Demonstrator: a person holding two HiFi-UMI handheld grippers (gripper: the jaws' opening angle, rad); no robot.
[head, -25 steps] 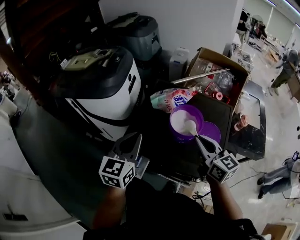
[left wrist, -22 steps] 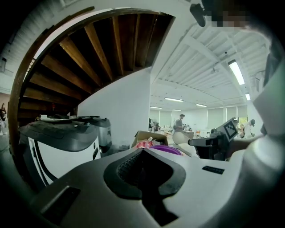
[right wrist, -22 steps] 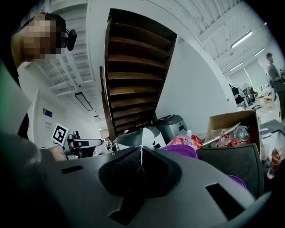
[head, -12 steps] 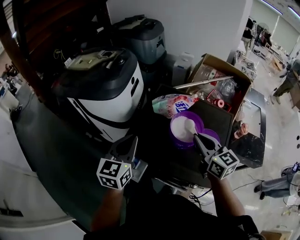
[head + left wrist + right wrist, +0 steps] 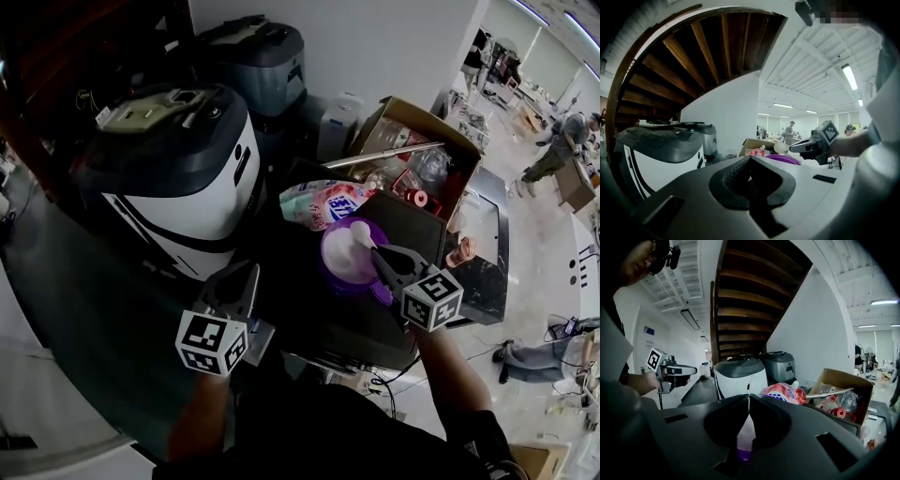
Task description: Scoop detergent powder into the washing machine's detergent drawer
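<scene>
A purple tub (image 5: 345, 267) of white detergent powder stands right of the white and black washing machine (image 5: 169, 178). My right gripper (image 5: 377, 253) is shut on the handle of a white scoop (image 5: 360, 232), whose heaped bowl hangs over the tub's far rim. In the right gripper view the white handle (image 5: 746, 427) shows between the shut jaws. My left gripper (image 5: 246, 274) is shut on nothing, in front of the machine's lower right side. The left gripper view shows the scoop (image 5: 781, 147) and the tub (image 5: 783, 159) ahead. No detergent drawer shows.
A pink and white detergent bag (image 5: 323, 202) lies behind the tub. An open cardboard box (image 5: 412, 141) of clutter stands at the back right. A second grey machine (image 5: 253, 56) sits behind the washing machine. A dark counter (image 5: 84, 300) runs along the left. People stand far right.
The right gripper has lifted the scoop out of the powder and carried it up and toward the tub's far rim. The left gripper has stayed about where it was.
</scene>
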